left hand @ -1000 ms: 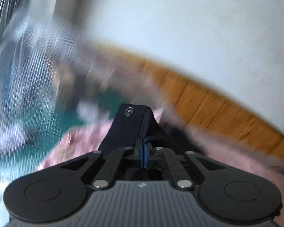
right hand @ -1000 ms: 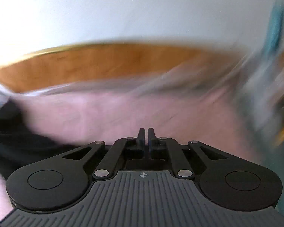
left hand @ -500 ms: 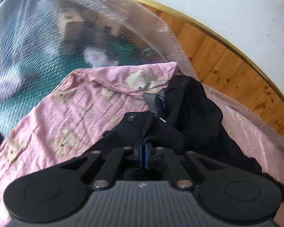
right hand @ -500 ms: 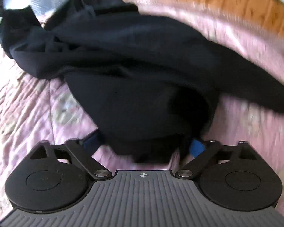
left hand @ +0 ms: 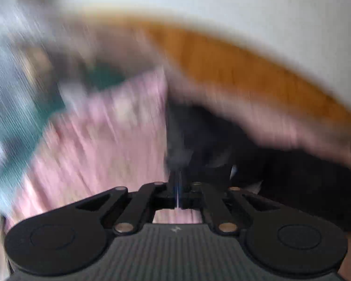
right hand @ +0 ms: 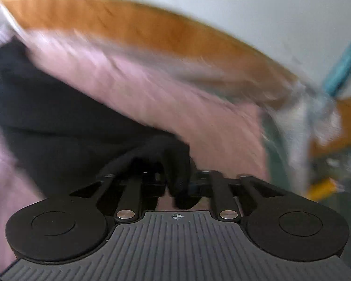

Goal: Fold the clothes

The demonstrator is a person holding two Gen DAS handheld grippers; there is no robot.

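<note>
Change since earlier: half a second ago both views were sharp and looked down on the black garment (right hand: 58, 117) lying in a heap on the pink bedsheet (left hand: 93, 145); now both are strongly blurred and show more of the wooden headboard (right hand: 152, 30) and the white wall (left hand: 245, 4), so both hands have swung
Right tool (right hand: 177, 182): its jaws have just been closing, and a bunch of black cloth sits between them; half a second ago they stood wide around the cloth. I judge the pads now press on it
Left tool (left hand: 178, 187): jaws closed together, only a thin blue line between them; black cloth lies just beyond the tips, but because of the blur I cannot tell if a fold is pinched
Meaning for the task: with the right grip newly made, I judge that the garment is being lifted or spread out before the first fold; no fold is visible yet
Where the garment is: on the bed, near the headboard, running from the left of the right view to the right tool
Only in left view: the far left edge of the sheet, with green floor (left hand: 100, 79) beyond it
Only in right view: the cloth inside the jaws, and a teal object (right hand: 341, 68) at the far right, too blurred to name
</note>
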